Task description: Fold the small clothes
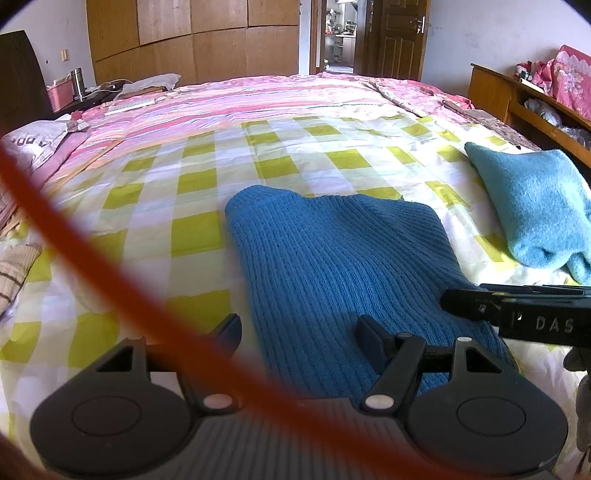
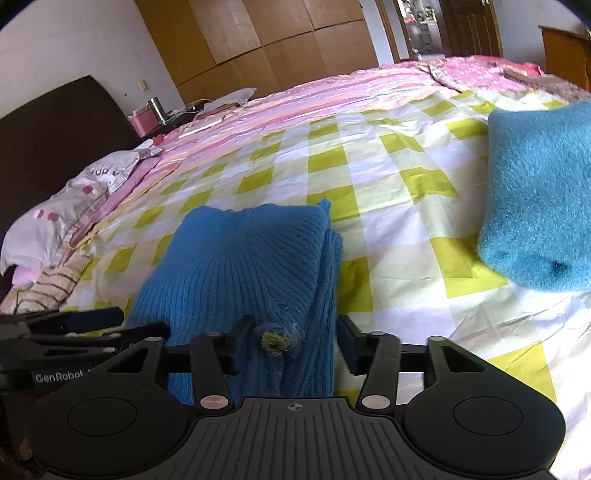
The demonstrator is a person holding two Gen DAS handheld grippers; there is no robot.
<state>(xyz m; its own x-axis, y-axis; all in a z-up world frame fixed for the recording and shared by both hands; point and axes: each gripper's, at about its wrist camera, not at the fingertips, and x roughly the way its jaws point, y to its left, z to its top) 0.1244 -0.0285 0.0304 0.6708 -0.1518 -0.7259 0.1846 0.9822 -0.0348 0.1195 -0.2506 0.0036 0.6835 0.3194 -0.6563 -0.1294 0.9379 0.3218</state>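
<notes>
A blurred orange cord (image 1: pixel 92 254) sweeps across the left wrist view, from the upper left down over the left gripper's body, hiding part of the bed there. The bed is covered by a yellow-and-white checked sheet (image 1: pixel 192 184) with a pink striped blanket (image 1: pixel 229 107) beyond it; a grey printed pillow (image 2: pixel 74 199) and a striped cloth (image 2: pixel 48 288) lie at its left edge. Beyond the bed stand a wooden wardrobe (image 1: pixel 192 33) and an open door (image 1: pixel 399 37). A nightstand on the left holds a pink basket (image 2: pixel 142 122), its contents too small to tell, with a metal flask (image 2: pixel 157 107) beside it. The blue knitted sweater (image 1: pixel 332 258) lies folded into a narrow ribbed bundle on the checked sheet, just ahead of both grippers, one fold running along its right side in the right wrist view and a frayed, rolled end at its near edge. A fuzzy teal sweater (image 2: pixel 535 192), also folded, rests well apart to the right. The left gripper (image 1: pixel 299 332) has its jaws spread, the sweater's left edge running between them with no finger pressing on it. The right gripper (image 2: pixel 291 347) has its jaws spread too, the rolled near end of the sweater sitting between its fingers (image 2: pixel 351 339) without being squeezed.
</notes>
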